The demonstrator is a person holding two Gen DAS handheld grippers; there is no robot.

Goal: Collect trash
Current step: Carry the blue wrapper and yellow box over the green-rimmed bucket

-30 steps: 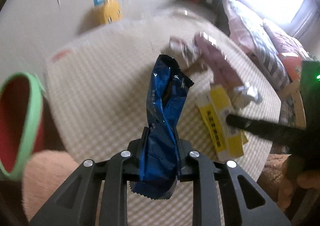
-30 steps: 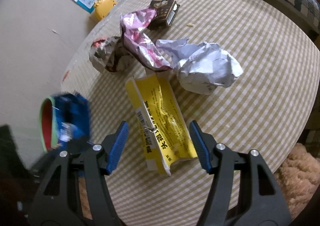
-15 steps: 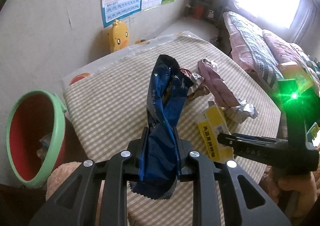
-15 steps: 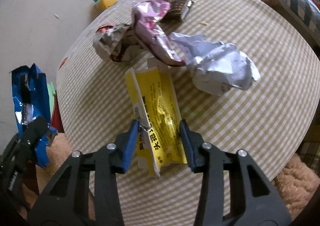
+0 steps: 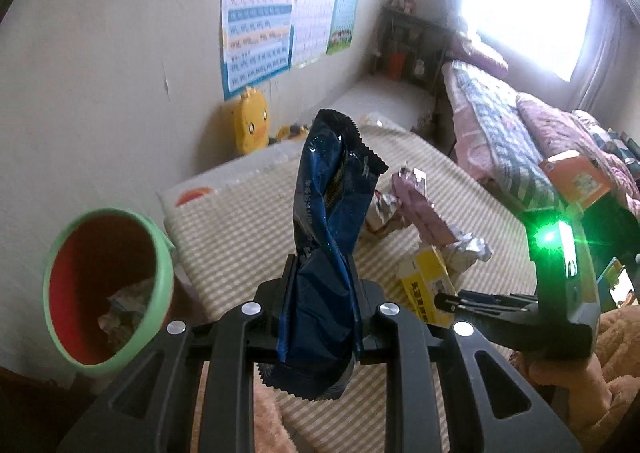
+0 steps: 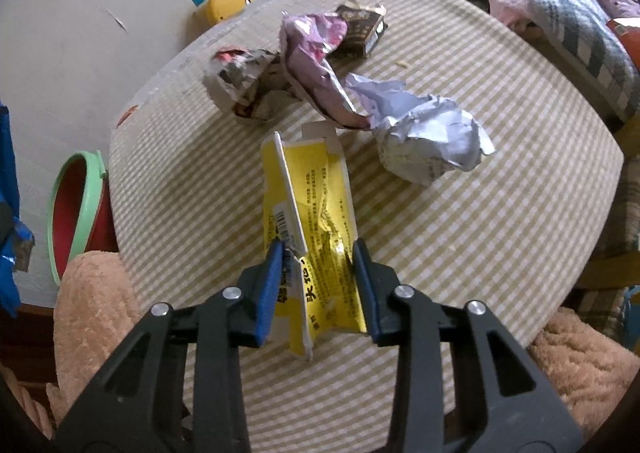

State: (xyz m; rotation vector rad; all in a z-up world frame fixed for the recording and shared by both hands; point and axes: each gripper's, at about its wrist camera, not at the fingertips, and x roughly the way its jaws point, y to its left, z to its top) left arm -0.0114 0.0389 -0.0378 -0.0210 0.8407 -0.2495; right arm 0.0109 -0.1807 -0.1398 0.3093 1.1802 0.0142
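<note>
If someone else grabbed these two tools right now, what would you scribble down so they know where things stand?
Left gripper: shut on the blue wrapper, held up beside the table, not yet over the red bin.
Right gripper: jaws have just been closing around the yellow carton; its fingers now touch it on both sides.
Done: some trash already lies in the bin.
Left on the table: pink wrapper, crumpled white paper, grey crumpled wrapper, small dark box.

It was a home bedroom. A quilted bed (image 5: 500, 121) stood under the window (image 5: 524, 1). Children's learning posters (image 5: 256, 29) hung above a duck toy (image 5: 250, 125).
</note>
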